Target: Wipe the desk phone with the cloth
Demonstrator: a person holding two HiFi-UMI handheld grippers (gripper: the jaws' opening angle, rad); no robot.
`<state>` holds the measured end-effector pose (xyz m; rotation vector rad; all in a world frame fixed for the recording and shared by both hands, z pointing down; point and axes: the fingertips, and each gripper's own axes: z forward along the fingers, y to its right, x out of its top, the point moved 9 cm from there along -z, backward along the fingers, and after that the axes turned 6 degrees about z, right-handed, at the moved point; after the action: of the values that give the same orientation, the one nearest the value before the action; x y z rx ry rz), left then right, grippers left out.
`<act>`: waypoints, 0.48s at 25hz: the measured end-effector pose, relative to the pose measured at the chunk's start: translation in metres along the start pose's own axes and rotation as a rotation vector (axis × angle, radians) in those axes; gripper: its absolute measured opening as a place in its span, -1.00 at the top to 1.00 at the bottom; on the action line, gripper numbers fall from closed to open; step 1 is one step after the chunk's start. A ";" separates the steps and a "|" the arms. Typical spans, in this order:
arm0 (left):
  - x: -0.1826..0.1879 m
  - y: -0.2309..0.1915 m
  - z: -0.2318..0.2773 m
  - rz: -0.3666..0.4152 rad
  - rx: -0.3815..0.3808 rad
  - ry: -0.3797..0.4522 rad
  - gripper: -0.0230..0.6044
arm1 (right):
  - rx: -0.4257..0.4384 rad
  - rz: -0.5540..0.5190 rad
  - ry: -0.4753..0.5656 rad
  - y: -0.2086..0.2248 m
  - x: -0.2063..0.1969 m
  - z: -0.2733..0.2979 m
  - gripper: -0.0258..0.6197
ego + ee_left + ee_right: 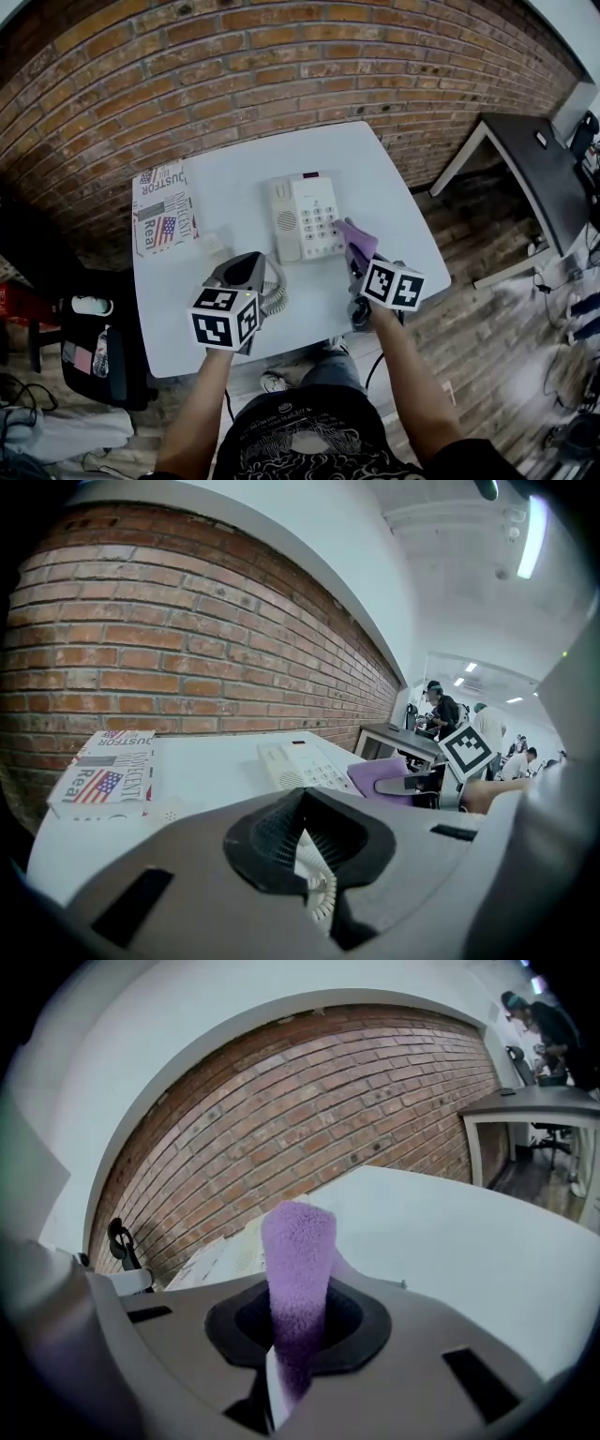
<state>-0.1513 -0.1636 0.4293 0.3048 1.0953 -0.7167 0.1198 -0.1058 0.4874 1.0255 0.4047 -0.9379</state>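
Observation:
A cream desk phone (305, 217) lies on the white table (225, 178), its handset on the cradle and its coiled cord (273, 295) trailing toward me. My right gripper (357, 265) is shut on a purple cloth (356, 241) that sticks up from its jaws, just right of the keypad. In the right gripper view the purple cloth (298, 1269) stands straight out of the closed jaws. My left gripper (247, 270) hovers at the phone's near left corner with its jaws together. In the left gripper view the coiled cord (317, 885) shows through a slit; whether it is pinched is unclear.
A printed paper with a flag design (164, 208) lies at the table's left side. A black chair (98, 349) stands left of the table, and a dark desk (539, 169) stands at the right. A brick wall (281, 56) runs behind the table.

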 end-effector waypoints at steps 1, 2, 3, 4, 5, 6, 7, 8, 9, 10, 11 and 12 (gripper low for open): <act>-0.002 0.000 -0.003 0.001 -0.003 -0.002 0.91 | 0.004 0.014 0.008 -0.002 -0.003 -0.002 0.78; -0.004 -0.001 -0.005 0.002 -0.006 -0.003 0.91 | 0.009 0.027 0.016 -0.004 -0.007 -0.003 0.78; -0.006 -0.001 -0.007 0.001 -0.009 -0.005 0.91 | 0.014 0.038 0.023 -0.006 -0.010 -0.004 0.78; -0.008 -0.002 -0.009 0.001 -0.013 -0.007 0.91 | 0.020 0.047 0.032 -0.008 -0.013 -0.004 0.78; -0.009 -0.003 -0.011 0.002 -0.016 -0.008 0.91 | 0.027 0.058 0.041 -0.010 -0.016 -0.004 0.78; -0.010 -0.003 -0.013 0.005 -0.020 -0.008 0.91 | 0.035 0.069 0.049 -0.012 -0.018 -0.004 0.78; -0.011 -0.004 -0.015 0.010 -0.022 -0.009 0.91 | 0.042 0.080 0.056 -0.015 -0.021 -0.004 0.78; -0.012 -0.004 -0.017 0.014 -0.024 -0.009 0.91 | 0.050 0.089 0.061 -0.017 -0.024 -0.004 0.78; -0.013 -0.005 -0.020 0.017 -0.025 -0.009 0.91 | 0.056 0.095 0.065 -0.019 -0.028 -0.004 0.78; -0.014 -0.005 -0.022 0.020 -0.026 -0.009 0.91 | 0.063 0.098 0.069 -0.022 -0.031 -0.003 0.78; -0.015 -0.006 -0.024 0.022 -0.027 -0.009 0.91 | 0.069 0.100 0.072 -0.024 -0.034 -0.002 0.78; -0.017 -0.007 -0.025 0.023 -0.028 -0.009 0.91 | 0.076 0.101 0.073 -0.027 -0.036 -0.001 0.78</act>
<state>-0.1780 -0.1484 0.4335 0.2895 1.0904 -0.6810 0.0774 -0.0928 0.4966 1.1415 0.3770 -0.8318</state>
